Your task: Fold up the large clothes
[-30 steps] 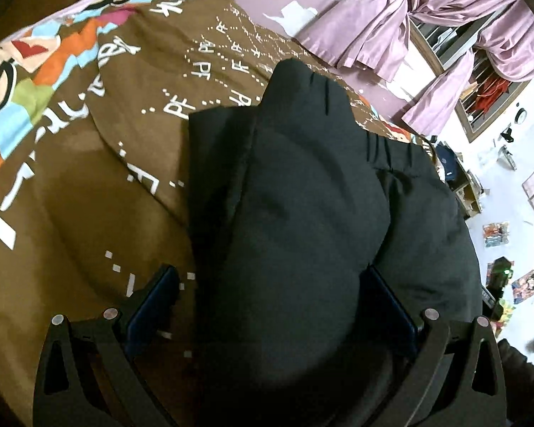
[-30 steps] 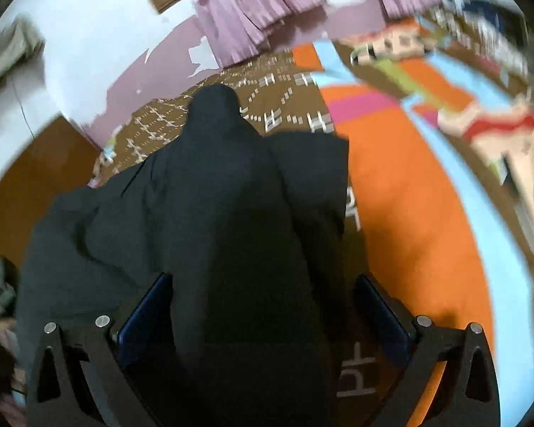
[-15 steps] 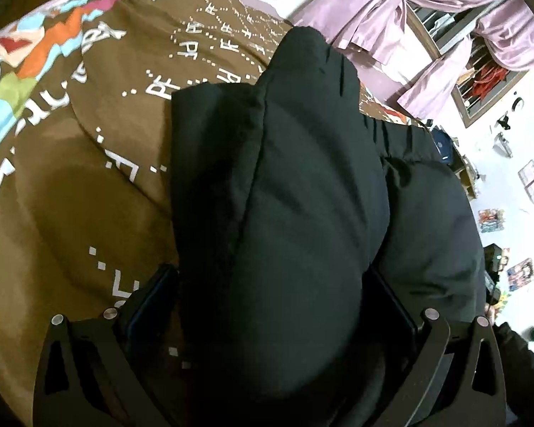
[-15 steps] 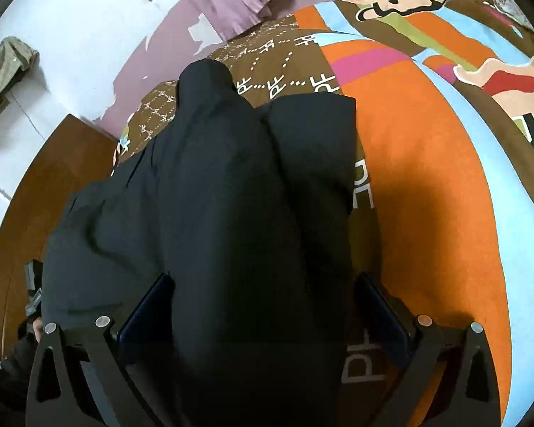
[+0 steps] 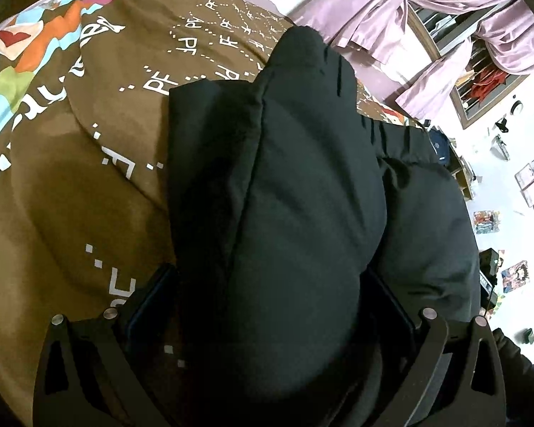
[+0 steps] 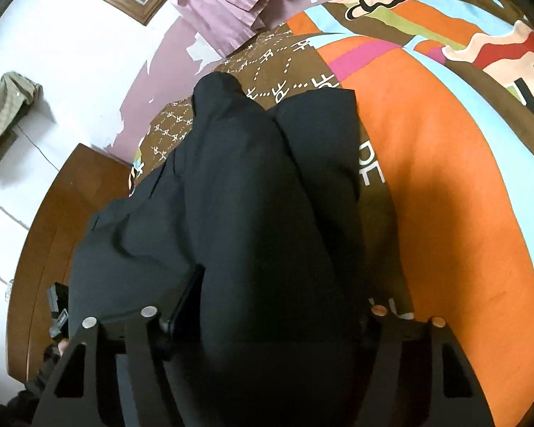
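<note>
A black padded garment point(image 5: 302, 185) lies bunched and partly doubled over on a bed, on top of a brown bedspread point(image 5: 89, 195) printed with white lettering and bright cartoon panels. Left wrist view: the left gripper point(image 5: 270, 306) stands wide apart, a thick fold of the garment filling the space between its fingers; the blue pads point(image 5: 149, 302) sit at the fold's edges, and whether they press on it appears doubtful, as the cloth hides the contact. Right wrist view: the right gripper point(image 6: 270, 306) has its jaws closing, with a thick roll of the same garment between them; the left-hand pad point(image 6: 181, 302) lies against the cloth, the other is hidden beneath it. Pink curtains point(image 5: 427, 10) hang beyond the bed. A wooden panel point(image 6: 46, 231) borders the bed's near side.
</note>
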A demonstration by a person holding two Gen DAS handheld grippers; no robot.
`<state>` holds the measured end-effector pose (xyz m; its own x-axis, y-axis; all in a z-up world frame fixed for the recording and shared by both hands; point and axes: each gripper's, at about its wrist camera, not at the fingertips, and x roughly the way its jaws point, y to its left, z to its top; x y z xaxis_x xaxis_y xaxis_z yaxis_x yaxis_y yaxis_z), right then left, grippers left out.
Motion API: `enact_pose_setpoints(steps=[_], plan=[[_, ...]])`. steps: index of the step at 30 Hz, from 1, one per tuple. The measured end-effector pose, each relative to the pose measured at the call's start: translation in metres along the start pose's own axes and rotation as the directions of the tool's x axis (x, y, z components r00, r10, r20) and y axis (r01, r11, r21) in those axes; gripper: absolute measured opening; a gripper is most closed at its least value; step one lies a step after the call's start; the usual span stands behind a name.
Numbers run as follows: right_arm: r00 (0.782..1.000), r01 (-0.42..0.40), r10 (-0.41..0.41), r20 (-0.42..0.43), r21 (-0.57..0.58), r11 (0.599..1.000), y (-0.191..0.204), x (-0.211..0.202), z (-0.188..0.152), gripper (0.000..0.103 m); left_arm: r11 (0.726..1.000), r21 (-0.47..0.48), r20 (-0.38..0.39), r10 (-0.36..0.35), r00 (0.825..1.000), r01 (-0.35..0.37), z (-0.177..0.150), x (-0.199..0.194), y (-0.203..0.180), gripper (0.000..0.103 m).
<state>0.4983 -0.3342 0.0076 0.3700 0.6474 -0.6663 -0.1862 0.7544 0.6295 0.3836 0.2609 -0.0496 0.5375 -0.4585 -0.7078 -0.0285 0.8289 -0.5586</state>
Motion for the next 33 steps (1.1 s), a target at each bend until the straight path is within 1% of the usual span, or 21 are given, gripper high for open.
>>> enact_pose_setpoints(steps=[4,6,7,8,9,10,11,12,13,15,17,18,20,22,24,28,30,33], plan=[[1.0,-0.001,0.001,0.005,0.008,1.0,0.003,-0.002,-0.001,0.054,1.0,0.009,0.014,-0.019,1.0,0.019,-0.002,-0.002,-0.006,0.088],[1.0,-0.001,0.001,0.009,0.014,1.0,0.007,-0.003,0.0,0.049,0.999,0.002,0.022,-0.045,0.999,0.045,-0.002,-0.004,-0.005,0.076],[1.0,-0.002,0.001,0.015,0.012,1.0,0.009,-0.005,-0.001,0.044,0.998,-0.004,0.024,-0.06,0.998,0.06,-0.001,-0.005,-0.004,0.072],[1.0,-0.002,0.002,0.021,0.008,1.0,0.013,-0.006,0.0,0.037,0.998,-0.01,0.028,-0.068,0.997,0.068,-0.001,-0.007,-0.003,0.067],[1.0,-0.004,0.004,0.03,0.002,1.0,0.017,-0.007,0.0,0.034,0.997,-0.017,0.032,-0.079,0.996,0.079,-0.002,-0.009,-0.003,0.057],[0.999,-0.005,0.005,0.039,-0.007,1.0,0.022,-0.009,0.001,0.028,0.995,-0.022,0.037,-0.092,0.995,0.093,-0.001,-0.012,-0.002,0.054],[0.999,-0.002,0.003,0.048,-0.018,1.0,0.028,-0.011,0.001,0.024,0.995,-0.026,0.044,-0.099,0.994,0.101,-0.001,-0.016,-0.001,0.046],[0.998,0.0,0.001,0.056,-0.028,1.0,0.034,-0.013,0.003,0.022,0.994,-0.028,0.054,-0.105,0.993,0.106,-0.001,-0.021,-0.001,0.038],[0.998,-0.008,0.01,0.065,-0.028,1.0,0.038,-0.015,0.004,0.02,0.993,-0.033,0.071,-0.114,0.991,0.117,0.0,-0.027,-0.003,0.035],[0.995,-0.049,0.049,0.089,-0.01,0.999,0.045,-0.021,0.008,0.018,0.989,-0.039,0.106,-0.135,0.985,0.139,0.003,-0.039,-0.007,0.026],[0.989,-0.093,0.093,0.112,-0.007,0.996,0.055,-0.028,0.011,0.016,0.988,-0.012,0.133,-0.152,0.979,0.155,0.006,-0.052,-0.013,0.024],[0.988,-0.101,0.102,0.116,-0.013,0.995,0.06,-0.03,0.012,0.016,0.986,0.007,0.146,-0.164,0.976,0.165,0.008,-0.058,-0.018,0.023],[0.985,-0.126,0.129,0.115,-0.033,0.991,0.075,-0.033,0.013,0.016,0.98,0.026,0.162,-0.197,0.967,0.196,0.01,-0.069,-0.027,0.023],[0.98,-0.156,0.161,0.115,-0.046,0.987,0.089,-0.034,0.013,0.016,0.978,0.038,0.182,-0.209,0.961,0.206,0.011,-0.081,-0.034,0.023],[0.974,-0.187,0.193,0.115,-0.061,0.98,0.105,-0.033,0.013,0.016,0.98,0.048,0.206,-0.199,0.958,0.193,0.016,-0.092,-0.046,0.023],[0.964,-0.239,0.248,0.1,-0.092,0.967,0.132,-0.028,0.017,0.016,0.983,0.062,0.276,-0.181,0.944,0.171,0.019,-0.125,-0.046,0.023],[0.965,-0.237,0.247,0.086,-0.114,0.965,0.142,-0.022,0.016,0.016,0.988,0.071,0.3,-0.156,0.941,0.141,0.017,-0.138,-0.044,0.023],[0.975,-0.206,0.214,0.056,-0.121,0.971,0.145,-0.008,0.014,0.016,0.99,0.041,0.31,-0.14,0.941,0.134,0.014,-0.145,-0.03,0.023]])
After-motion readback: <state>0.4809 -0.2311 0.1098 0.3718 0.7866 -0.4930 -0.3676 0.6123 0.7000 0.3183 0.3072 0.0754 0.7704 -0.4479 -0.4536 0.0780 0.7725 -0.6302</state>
